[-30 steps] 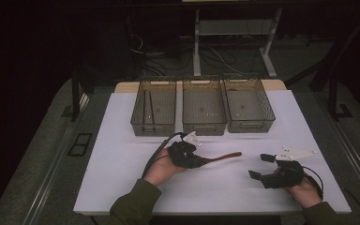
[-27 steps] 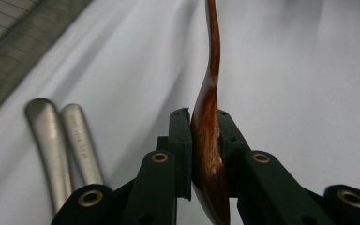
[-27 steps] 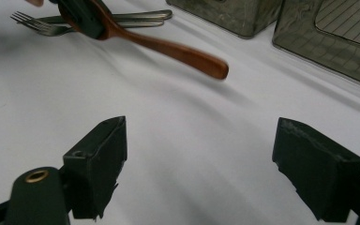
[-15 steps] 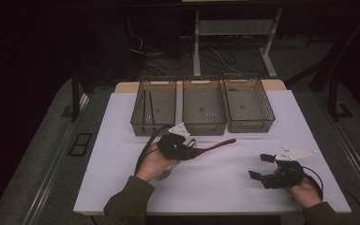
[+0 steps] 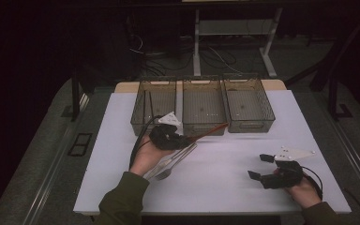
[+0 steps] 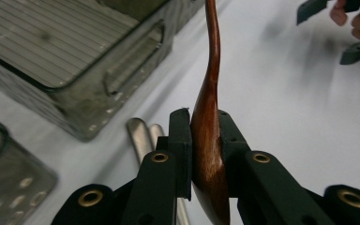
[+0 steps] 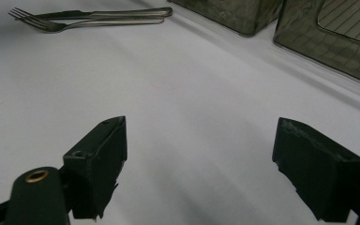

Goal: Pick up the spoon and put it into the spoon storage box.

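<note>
A dark brown wooden spoon [image 6: 207,140] is clamped at its bowl end, with my left gripper [image 6: 204,117] shut on it. Its thin handle [image 5: 212,129] points at the front wall of the middle bin [image 5: 201,127]. In the high view the left gripper [image 5: 183,140] hangs above the table in front of the bins. A steel fork and knife [image 5: 171,163] lie side by side just below it on the white table [image 5: 225,187]. My right gripper [image 5: 258,166] rests at the front right, its jaws [image 7: 201,140] open and wide apart over bare table.
Three smoky transparent bins stand in a row at the back: left [image 5: 153,82], middle, and right [image 5: 251,125]. From the right gripper view, the fork [image 7: 51,24] and knife [image 7: 108,14] lie far off, near the bin walls [image 7: 328,51]. Dark floor and cables surround the table.
My left gripper has lifted the spoon off the table and carried it back toward the bins, leaving the fork and knife where they lay. The right gripper has stayed put.
</note>
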Tool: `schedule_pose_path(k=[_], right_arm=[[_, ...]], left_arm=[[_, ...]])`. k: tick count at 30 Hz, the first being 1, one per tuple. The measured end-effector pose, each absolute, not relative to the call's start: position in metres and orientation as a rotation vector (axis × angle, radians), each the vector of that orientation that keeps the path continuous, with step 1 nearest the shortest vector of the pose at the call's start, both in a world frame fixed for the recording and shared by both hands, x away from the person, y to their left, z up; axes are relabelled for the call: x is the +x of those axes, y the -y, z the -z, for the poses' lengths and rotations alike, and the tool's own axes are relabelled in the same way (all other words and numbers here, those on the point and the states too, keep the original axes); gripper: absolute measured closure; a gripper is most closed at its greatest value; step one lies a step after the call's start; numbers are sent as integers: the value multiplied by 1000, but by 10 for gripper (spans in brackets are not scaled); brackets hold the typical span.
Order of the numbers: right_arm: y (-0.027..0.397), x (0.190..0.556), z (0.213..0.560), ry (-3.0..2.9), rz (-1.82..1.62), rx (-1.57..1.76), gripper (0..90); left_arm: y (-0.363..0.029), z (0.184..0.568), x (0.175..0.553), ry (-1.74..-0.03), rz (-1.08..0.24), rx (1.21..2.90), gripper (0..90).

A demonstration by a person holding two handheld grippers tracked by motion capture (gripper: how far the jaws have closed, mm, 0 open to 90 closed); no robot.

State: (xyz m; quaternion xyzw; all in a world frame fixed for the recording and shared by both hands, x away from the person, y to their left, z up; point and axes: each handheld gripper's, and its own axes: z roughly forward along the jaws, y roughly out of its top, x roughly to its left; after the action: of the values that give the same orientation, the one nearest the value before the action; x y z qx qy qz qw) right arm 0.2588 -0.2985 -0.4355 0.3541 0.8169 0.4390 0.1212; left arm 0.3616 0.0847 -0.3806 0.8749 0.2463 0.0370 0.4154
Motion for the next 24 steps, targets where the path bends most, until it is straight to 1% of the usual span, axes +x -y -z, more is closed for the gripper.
schedule_pose_path(k=[9,16,24], right_arm=[[299,259,436,-2388,-1274,1047,174],[300,259,436,-2385,-1277,1046,174],[301,259,436,-2382,-1280,1049,174]], left_arm=[[-87,372,385,-693,-161,2140,791],[-82,367,409,-747,-208,2132,791],[-69,368,433,-858,-254,2123,790]])
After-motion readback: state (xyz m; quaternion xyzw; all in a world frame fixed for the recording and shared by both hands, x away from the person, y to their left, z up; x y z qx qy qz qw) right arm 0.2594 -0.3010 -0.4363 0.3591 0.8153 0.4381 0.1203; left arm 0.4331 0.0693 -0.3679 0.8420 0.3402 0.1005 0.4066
